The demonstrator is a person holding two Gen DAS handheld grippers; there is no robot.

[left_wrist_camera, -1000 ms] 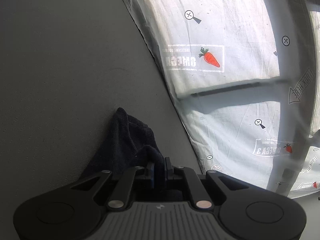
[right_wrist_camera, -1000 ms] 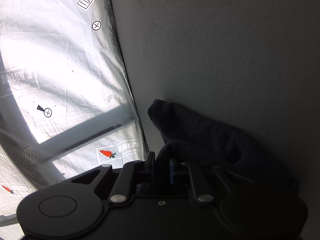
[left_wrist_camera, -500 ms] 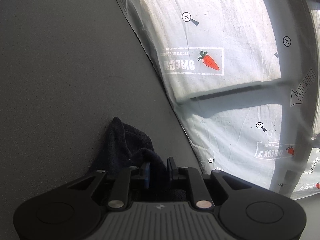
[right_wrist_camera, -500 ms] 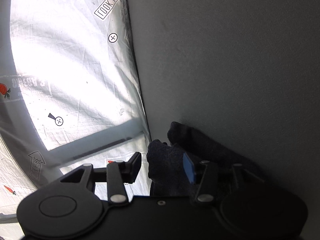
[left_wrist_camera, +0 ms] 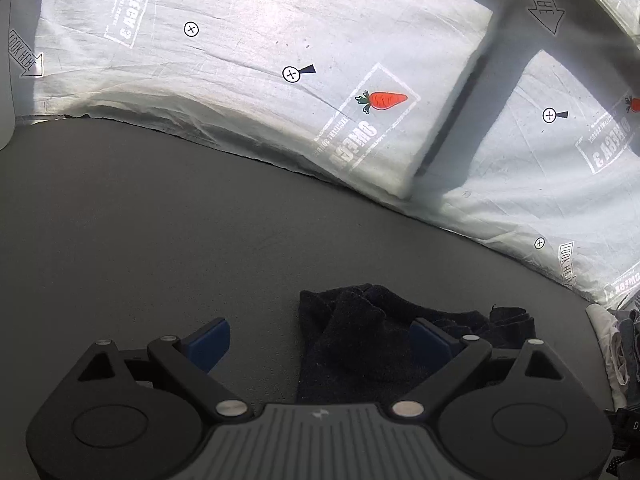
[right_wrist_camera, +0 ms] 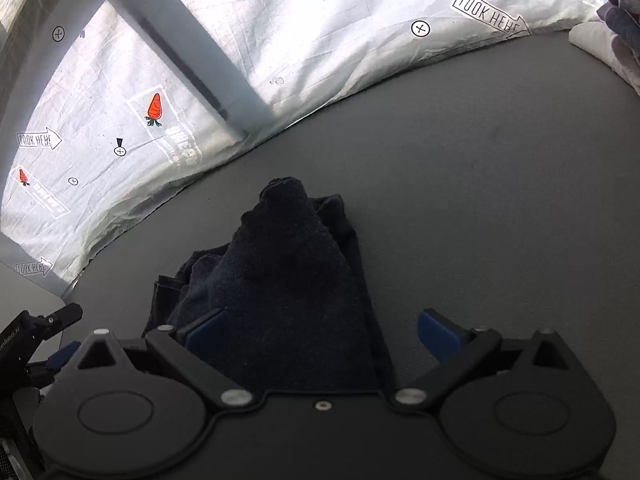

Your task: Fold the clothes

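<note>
Hidden and cut-off parts around the dark garment [left_wrist_camera: 360,344]

In the left wrist view the garment's near end vanishes under the left gripper [left_wrist_camera: 320,340] body, and its right blue pad [left_wrist_camera: 430,344] covers part of the cloth; the pile of clothes [left_wrist_camera: 616,344] at the right edge is cut off; in the right wrist view the garment [right_wrist_camera: 288,280] runs under the right gripper [right_wrist_camera: 322,336]; a white cloth [right_wrist_camera: 600,48] at the top right corner is cropped; the printed sheet [right_wrist_camera: 320,20] is washed out by glare.

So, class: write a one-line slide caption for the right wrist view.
Right gripper opening above a dark folded garment on the grey table.
</note>
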